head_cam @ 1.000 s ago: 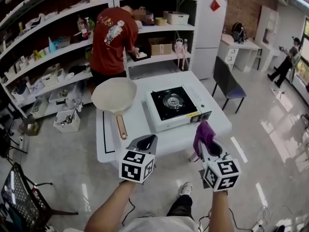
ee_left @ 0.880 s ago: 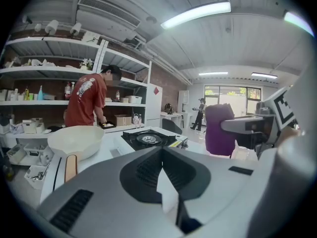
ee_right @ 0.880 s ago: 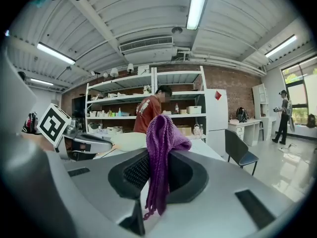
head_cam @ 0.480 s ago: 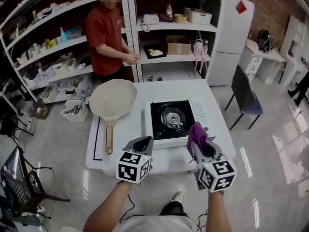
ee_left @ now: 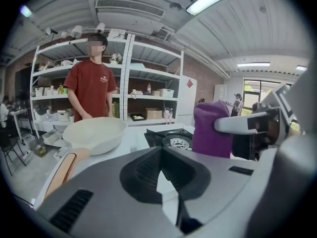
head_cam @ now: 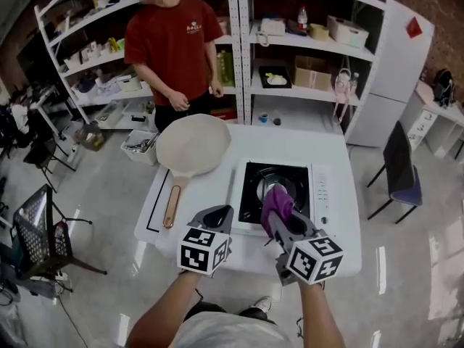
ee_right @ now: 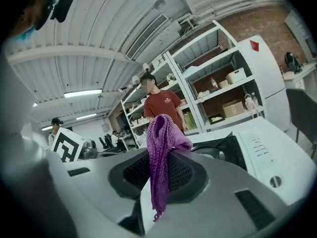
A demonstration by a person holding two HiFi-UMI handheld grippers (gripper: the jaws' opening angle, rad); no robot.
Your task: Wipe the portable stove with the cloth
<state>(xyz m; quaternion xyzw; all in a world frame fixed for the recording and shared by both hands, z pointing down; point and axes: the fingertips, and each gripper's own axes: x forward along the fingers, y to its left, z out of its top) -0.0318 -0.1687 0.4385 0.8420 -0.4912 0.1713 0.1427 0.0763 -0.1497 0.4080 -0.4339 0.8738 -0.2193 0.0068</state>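
The right gripper has its jaws closed on a purple cloth, which bunches up above the tips and trails a loose end down between the pads in the right gripper view. From the head view the cloth sits over the front part of the black top of the portable stove, close to the round burner; no view shows whether it touches the surface. The stove stands on the right half of a white table, with its white control strip along its right side. The left gripper is held low at the near edge of the table, just left of the stove, and its own view shows the jaws drawn together at the tips with nothing between them. That same view shows the cloth off to its right, held up beside the burner. A cream pan with a wooden handle lies on the left part of the table, well apart from the stove. Beyond the table a person in a red shirt stands in front of white shelves stocked with boxes and bottles.
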